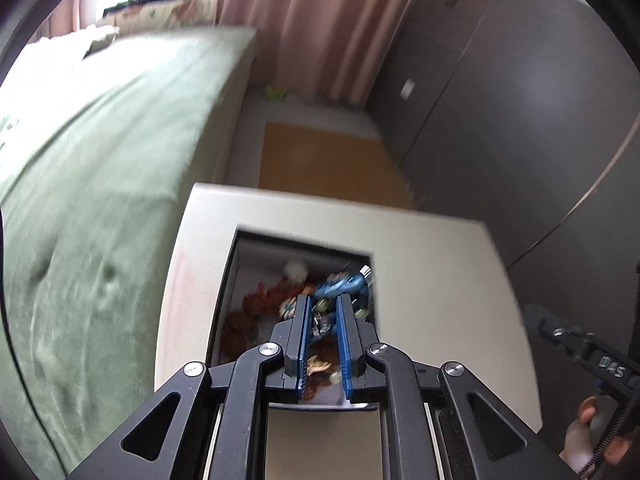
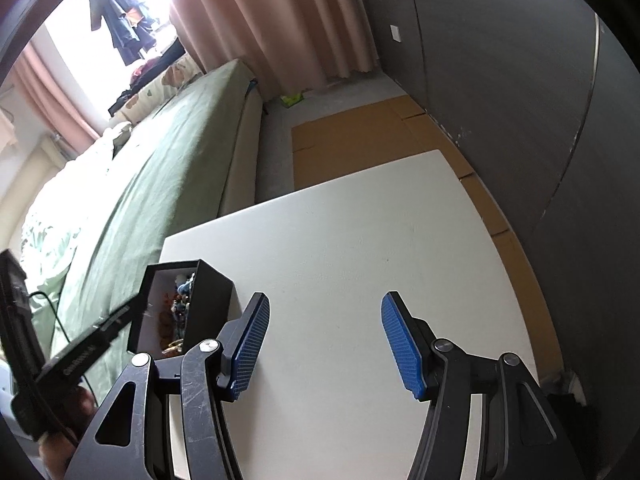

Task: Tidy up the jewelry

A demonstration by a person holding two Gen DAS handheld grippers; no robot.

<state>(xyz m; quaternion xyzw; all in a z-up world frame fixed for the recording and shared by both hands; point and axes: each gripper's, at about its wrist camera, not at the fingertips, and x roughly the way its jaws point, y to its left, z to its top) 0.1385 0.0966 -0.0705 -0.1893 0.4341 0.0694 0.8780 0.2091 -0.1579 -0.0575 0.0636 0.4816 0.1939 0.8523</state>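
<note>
A black rectangular box point(image 2: 188, 304) with a pale lining is seen standing at the tabletop's point(image 2: 360, 260) left edge, near the far left corner, beside the bed point(image 2: 160, 184). Its long axis runs along that edge, from the near side toward the far one, and its open top faces up. It is filled with a jumble of jewelry point(image 1: 336, 288): blue beaded pieces, rust-orange clusters, pale round stones and a white ball can be made out, though the left view is blurred.

The left tool point(image 1: 323, 316) is pointed down into the box; its ribbed blue pads are drawn close together, and whether a piece is gripped between them cannot be told. The right tool point(image 2: 324, 340) is held over bare tabletop to the right of the box, its textured blue pads spread apart with nothing between them.

The tabletop is smooth, white and matte. White lettering is carried on the left tool's black body as seen from the right view, but it is too small to be read. The bed is covered with a green sheet.
</note>
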